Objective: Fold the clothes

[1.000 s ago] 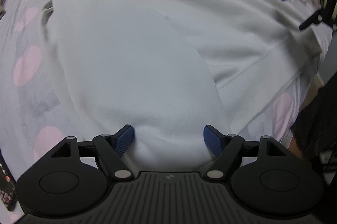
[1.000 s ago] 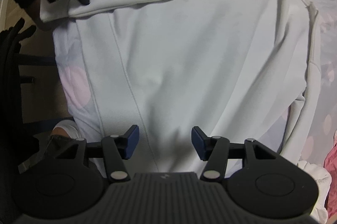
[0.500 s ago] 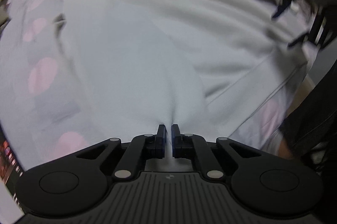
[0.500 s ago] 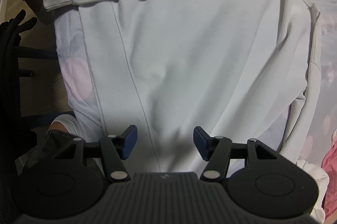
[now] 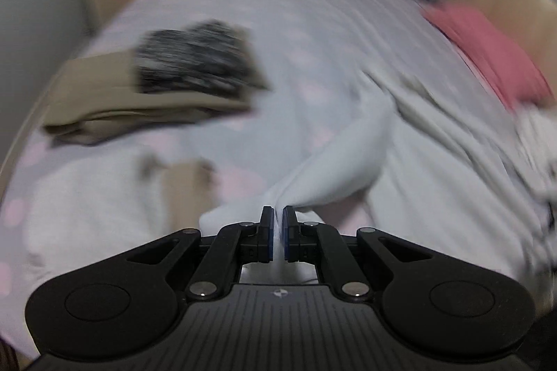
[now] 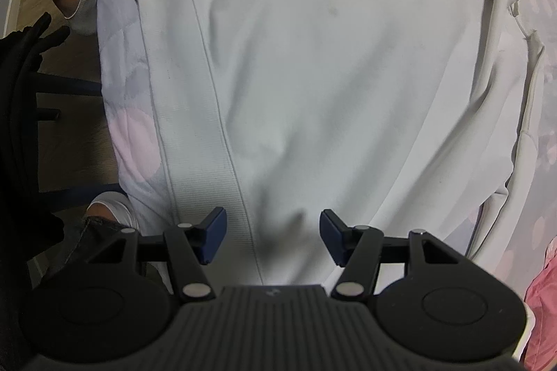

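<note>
While my left gripper (image 5: pixel 277 233) pinches the white sweatshirt (image 6: pixel 330 75), my right gripper (image 6: pixel 271 235) hovers spread apart; folded stack (image 5: pixel 149 99) upper left, this fold barely started.

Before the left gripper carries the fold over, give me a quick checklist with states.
1. Left gripper shut on the white top: ok, fabric is pinched between the fingers.
2. Only one layer pinched: cannot tell, the fabric bunches at the pinch and the view is blurred.
3. Right gripper free: ok, open, jaws apart over the top, nothing held.
4. Body of the top flat in the right wrist view: ok, only mild wrinkles.
5. Folded pile apart from the top: ok, bedsheet shows between them.
6. Pink garment apart from the top: cannot tell, blur.
</note>
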Motion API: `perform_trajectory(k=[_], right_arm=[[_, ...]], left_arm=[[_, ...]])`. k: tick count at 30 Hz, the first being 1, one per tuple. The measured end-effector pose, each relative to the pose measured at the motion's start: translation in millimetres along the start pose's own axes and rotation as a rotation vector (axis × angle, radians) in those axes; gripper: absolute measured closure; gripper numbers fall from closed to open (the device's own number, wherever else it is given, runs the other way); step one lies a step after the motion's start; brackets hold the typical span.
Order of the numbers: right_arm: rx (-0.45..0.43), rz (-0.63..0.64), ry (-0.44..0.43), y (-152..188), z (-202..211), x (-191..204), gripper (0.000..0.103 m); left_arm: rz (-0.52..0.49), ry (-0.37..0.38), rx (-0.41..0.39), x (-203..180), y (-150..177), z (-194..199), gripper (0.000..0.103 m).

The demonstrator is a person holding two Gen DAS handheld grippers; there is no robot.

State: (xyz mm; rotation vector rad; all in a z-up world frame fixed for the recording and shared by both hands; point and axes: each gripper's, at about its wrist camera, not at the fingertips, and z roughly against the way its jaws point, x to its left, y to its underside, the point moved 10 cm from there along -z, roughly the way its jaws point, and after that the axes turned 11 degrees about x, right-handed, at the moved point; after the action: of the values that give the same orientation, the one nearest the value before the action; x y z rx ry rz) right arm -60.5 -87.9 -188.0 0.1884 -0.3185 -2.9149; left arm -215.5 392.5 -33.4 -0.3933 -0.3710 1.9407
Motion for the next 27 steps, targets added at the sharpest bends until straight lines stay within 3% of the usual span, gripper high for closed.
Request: perform_trajectory(k=[4,6,8,11,13,16,18,19,20,22,24,27], right_arm=[[-0.001,0.011,-0.007,-1.9,0.4,-0.1,0.040],[-0.006,0.015,-0.006,-3.3,0.9,0.1,0.041],[-0.011,0.015,-0.003,-4.8,2.5,0.3,0.040],[-0.015,0.022,-0.009,-4.8,2.6,3.0,0.040],[-0.013,0.023,-0.012,-3.5,1.3,4.6,0.040],[-0.014,0.020,-0.013,-1.3,0.6,5.9,0.040],[-0.017,0.016,-0.014,0.2,0.5,6.3,0.040],[-0.018,0.015,-0.015,1.0,0.5,6.5,0.040],[-0.020,0.013,-0.016,1.7,0.5,6.7,0.040],[-0.020,0.017,-0.011,2.4,-0.5,7.4,0.040],[-0.031,0.027,0.004,0.7,-1.3,9.2,0.040],[-0.126,0.019,0.051,-11.6,4.3,8.8,0.034]], left_arm=[[0.261,0.000,-0.059,75.6,-29.9,8.4,0.100],[0.320,-0.120,-0.160,109.7,-40.4,15.4,0.101],[0.409,-0.164,-0.259,134.5,-51.6,26.4,0.101],[0.492,-0.257,-0.313,158.6,-66.5,35.1,0.103],[0.494,-0.307,-0.268,169.1,-72.3,32.0,0.103],[0.468,-0.301,-0.198,167.4,-74.3,25.9,0.103],[0.443,-0.294,-0.248,147.6,-72.1,33.9,0.096],[0.423,-0.257,-0.240,132.4,-68.9,29.9,0.083],[0.393,-0.215,-0.208,113.1,-61.9,19.2,0.068],[0.304,-0.141,-0.097,60.3,-35.2,-17.6,0.052],[0.211,-0.067,0.017,6.4,-5.3,-54.0,0.053],[0.025,0.019,0.199,-85.6,67.6,-111.3,0.056]])
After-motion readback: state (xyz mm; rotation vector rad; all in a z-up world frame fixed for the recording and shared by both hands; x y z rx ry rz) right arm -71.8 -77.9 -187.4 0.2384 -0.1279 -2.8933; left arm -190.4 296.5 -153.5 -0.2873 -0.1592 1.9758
